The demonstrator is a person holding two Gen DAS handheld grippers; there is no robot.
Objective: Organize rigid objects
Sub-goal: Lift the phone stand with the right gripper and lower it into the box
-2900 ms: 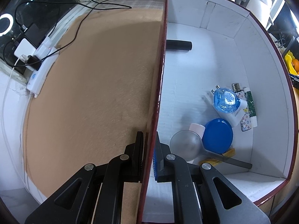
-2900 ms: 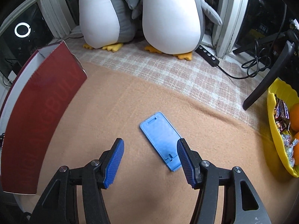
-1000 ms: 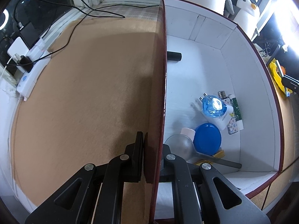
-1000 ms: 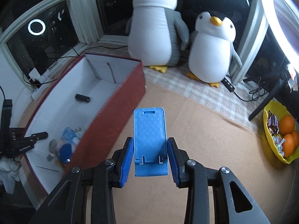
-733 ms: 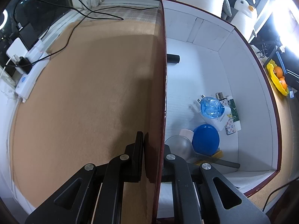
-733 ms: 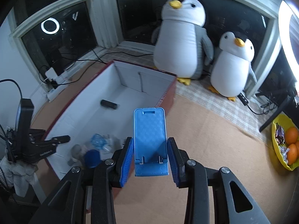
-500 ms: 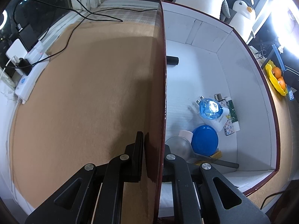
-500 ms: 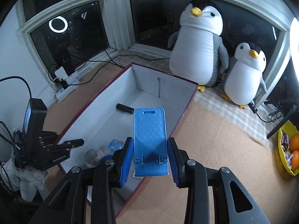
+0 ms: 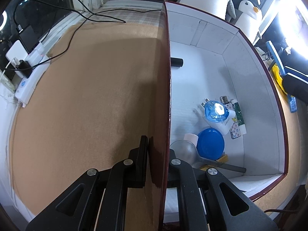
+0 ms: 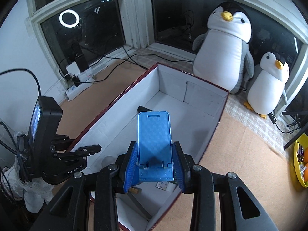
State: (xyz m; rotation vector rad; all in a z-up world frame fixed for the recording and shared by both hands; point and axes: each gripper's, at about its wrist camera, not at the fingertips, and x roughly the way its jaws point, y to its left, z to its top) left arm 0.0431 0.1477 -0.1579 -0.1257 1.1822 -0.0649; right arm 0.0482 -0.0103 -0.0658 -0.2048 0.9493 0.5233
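While clamped on blue phone stand [image 10: 154, 144], right gripper [image 10: 154, 165] hangs over box [image 10: 221, 115], floor straight below. Stand's long axis toward 12. Left gripper [image 9: 156, 163] pinched shut on box wall at 9. Clutter near end: blue lid [image 9: 210, 146], magnifier [image 9: 182, 152]. Black cylinder [image 9: 176, 62] at 12; middle clear.

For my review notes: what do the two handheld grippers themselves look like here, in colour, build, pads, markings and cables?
Both are black linkage frames with silver rivets. The right gripper has ribbed blue pads. The left gripper shows dark fingers in its own view; from the right wrist view its body carries white "GenRobot.AI" lettering, a small lit screen and black cables. A white fabric shows beneath it, possibly a sleeve or glove.
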